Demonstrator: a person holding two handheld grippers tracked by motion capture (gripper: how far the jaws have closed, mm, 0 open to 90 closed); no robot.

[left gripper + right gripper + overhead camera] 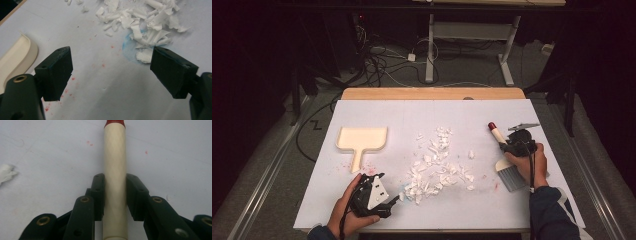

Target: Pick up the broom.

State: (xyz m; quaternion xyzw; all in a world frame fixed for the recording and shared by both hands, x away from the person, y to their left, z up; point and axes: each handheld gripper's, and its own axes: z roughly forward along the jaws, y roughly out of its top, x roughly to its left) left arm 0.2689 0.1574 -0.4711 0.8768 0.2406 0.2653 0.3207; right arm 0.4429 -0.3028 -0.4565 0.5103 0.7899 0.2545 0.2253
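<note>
On the desk (362, 107), under its white sheet, I log the following.

Item 1: cream dustpan (362, 140), far left, lying flat with its handle pointing toward the near edge; red specks mark the sheet beside the handle.

Item 2: pile of white paper scraps (437, 162), centre of the desk, spreading from the middle toward the near side. A faint blue smudge (130, 48) lies at the pile's near-left edge.

Item 3: brush (504, 160), right side, cream handle with a red tip (492, 126) at the far end and grey bristles (511, 177) at the near end.

Item 4: my left hand-held gripper (393, 201), near left, just beside the scraps, jaws spread wide with nothing between them; in the left gripper view (110, 72) they straddle bare sheet.

Item 5: my right hand-held gripper (506, 146), right side, jaws clamped on the brush handle (114, 185), one pad against each side of it.
</note>
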